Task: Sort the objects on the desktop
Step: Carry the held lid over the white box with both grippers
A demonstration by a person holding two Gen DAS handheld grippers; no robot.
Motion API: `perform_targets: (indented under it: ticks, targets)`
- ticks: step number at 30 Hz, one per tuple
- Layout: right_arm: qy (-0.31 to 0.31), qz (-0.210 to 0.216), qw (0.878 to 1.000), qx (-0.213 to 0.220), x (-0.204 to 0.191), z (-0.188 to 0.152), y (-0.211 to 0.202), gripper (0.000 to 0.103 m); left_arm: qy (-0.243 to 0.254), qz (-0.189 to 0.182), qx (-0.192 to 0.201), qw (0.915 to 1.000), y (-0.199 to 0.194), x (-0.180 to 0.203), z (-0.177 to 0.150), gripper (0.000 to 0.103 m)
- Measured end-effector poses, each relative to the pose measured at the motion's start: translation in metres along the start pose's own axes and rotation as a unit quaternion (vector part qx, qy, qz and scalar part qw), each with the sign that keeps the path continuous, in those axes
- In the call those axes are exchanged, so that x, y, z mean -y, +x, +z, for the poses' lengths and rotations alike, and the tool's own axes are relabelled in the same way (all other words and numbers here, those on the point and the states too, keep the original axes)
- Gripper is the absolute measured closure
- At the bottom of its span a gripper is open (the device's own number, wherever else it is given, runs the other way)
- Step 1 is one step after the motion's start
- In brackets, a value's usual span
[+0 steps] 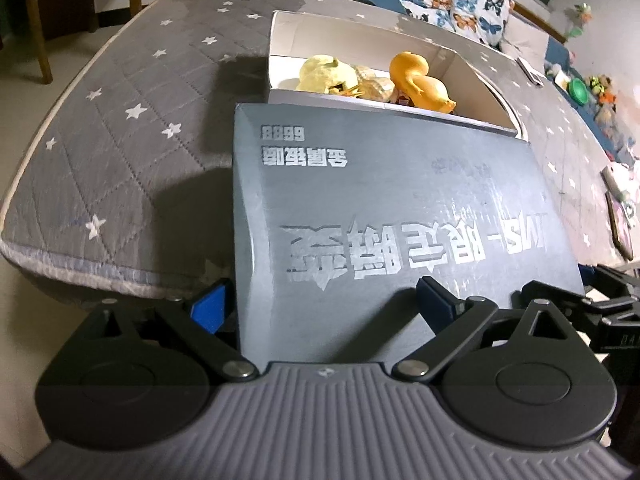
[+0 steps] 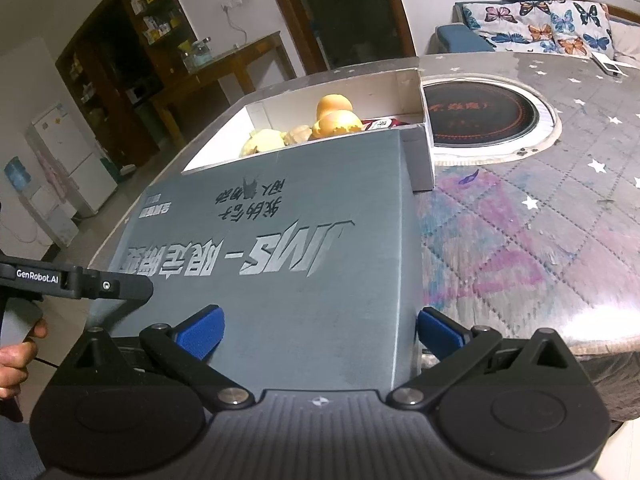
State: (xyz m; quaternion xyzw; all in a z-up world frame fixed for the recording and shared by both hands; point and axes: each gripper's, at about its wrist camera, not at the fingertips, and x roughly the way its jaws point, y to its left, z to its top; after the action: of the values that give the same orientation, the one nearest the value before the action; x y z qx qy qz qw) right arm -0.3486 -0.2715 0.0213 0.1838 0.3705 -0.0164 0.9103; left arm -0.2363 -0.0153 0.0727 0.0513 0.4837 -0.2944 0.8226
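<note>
A grey box lid [image 1: 400, 184] [image 2: 288, 208] with silver lettering lies with its far edge over the near rim of an open box [image 1: 280, 32] [image 2: 332, 92], white inside. In the box lie an orange duck toy [image 1: 420, 80] [image 2: 336, 116], a pale yellow toy [image 1: 328, 74] [image 2: 262, 142] and a red packet [image 2: 380, 123]. My left gripper [image 1: 322, 304] straddles the lid's near left corner, jaws wide. One pad sits beside the lid's side wall, the other above its top. My right gripper [image 2: 318, 332] straddles the near right corner the same way. No pad visibly presses.
The round table wears a grey star-print cloth [image 1: 120, 120] [image 2: 540, 200], with a hob [image 2: 480, 116] set in its middle. A hand [image 2: 16, 356] holds the left gripper's handle. A green bowl [image 1: 578, 90] and flat items [image 1: 620, 224] lie at the right. Sofa, chairs and shelves stand beyond.
</note>
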Motion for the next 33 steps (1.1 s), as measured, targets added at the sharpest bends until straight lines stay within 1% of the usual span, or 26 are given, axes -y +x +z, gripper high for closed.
perform_targets:
  ticks: [6, 20, 26, 33]
  targets:
    - [0.005, 0.009, 1.0, -0.004, 0.006, 0.008, 0.005, 0.0, 0.024, 0.002, -0.007, 0.9997, 0.003, 0.003, 0.006, 0.006]
    - [0.033, 0.035, 0.999, -0.008, 0.023, 0.018, 0.018, 0.0, 0.033, -0.009, -0.017, 0.9993, 0.01, 0.0, 0.015, 0.003]
    - [0.041, 0.042, 0.998, -0.004, 0.027, 0.017, 0.02, 0.0, 0.035, -0.006, -0.018, 0.9992, 0.012, 0.003, 0.019, 0.003]
    - [0.041, 0.04, 0.998, 0.0, 0.025, 0.014, 0.02, 0.0, 0.034, 0.001, -0.018, 0.9993, 0.016, 0.003, 0.022, 0.003]
